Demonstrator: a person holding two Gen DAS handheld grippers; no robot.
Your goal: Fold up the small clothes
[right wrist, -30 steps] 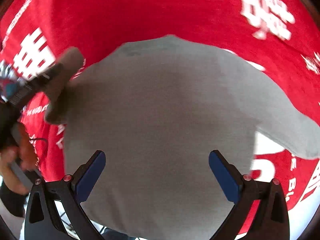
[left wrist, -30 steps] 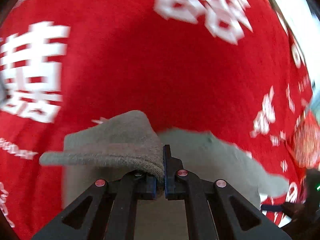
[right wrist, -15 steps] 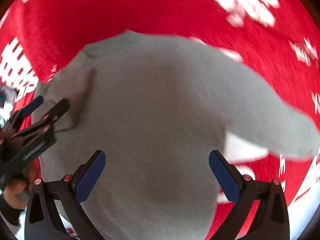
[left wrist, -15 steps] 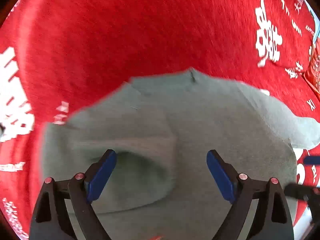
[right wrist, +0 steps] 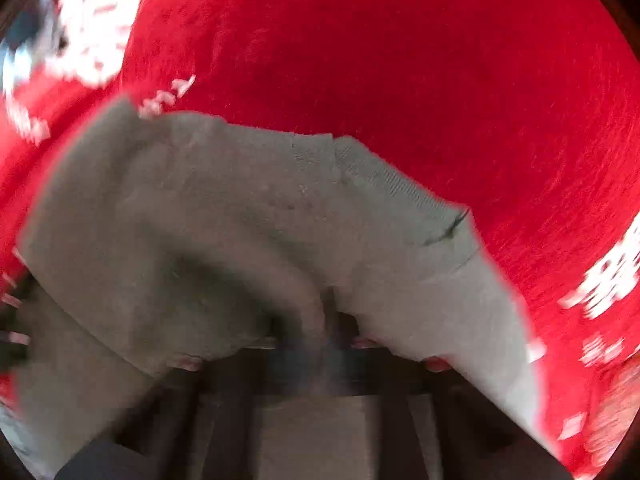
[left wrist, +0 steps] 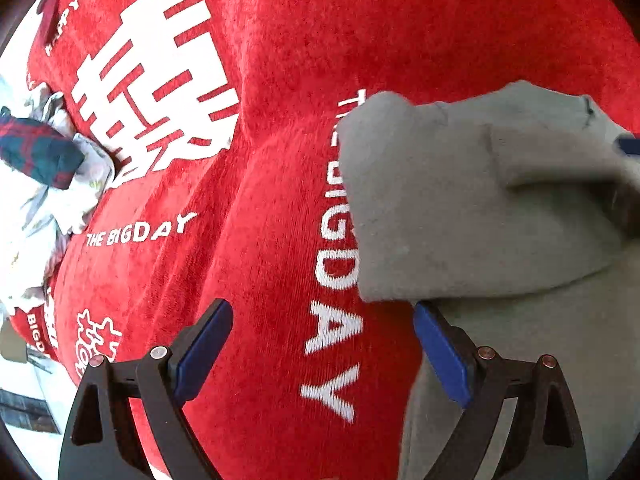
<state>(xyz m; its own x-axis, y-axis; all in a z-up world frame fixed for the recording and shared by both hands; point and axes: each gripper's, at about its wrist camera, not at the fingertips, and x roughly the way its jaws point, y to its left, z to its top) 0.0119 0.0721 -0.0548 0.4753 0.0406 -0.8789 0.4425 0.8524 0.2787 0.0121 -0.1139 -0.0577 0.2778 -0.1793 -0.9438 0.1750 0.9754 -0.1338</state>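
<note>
A red blanket (left wrist: 280,60) printed with white lettering is covering the whole surface. The grey sweater (left wrist: 500,208) is lying on it at three o'clock in the left wrist view, one sleeve already folded over the body, apparently to narrow it. The right gripper (right wrist: 326,320) is clamping a bunched fold of it, likely to carry the next fold. The left gripper (left wrist: 320,344) is hovering wide and empty over bare blanket. Patterned laundry (left wrist: 44,160) is sitting at nine o'clock.

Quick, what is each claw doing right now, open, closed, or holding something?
Left claw: open, holding nothing, above the red blanket at the edge of the grey sweater.
Right claw: closed, pinching a fold of the grey sweater.
</note>
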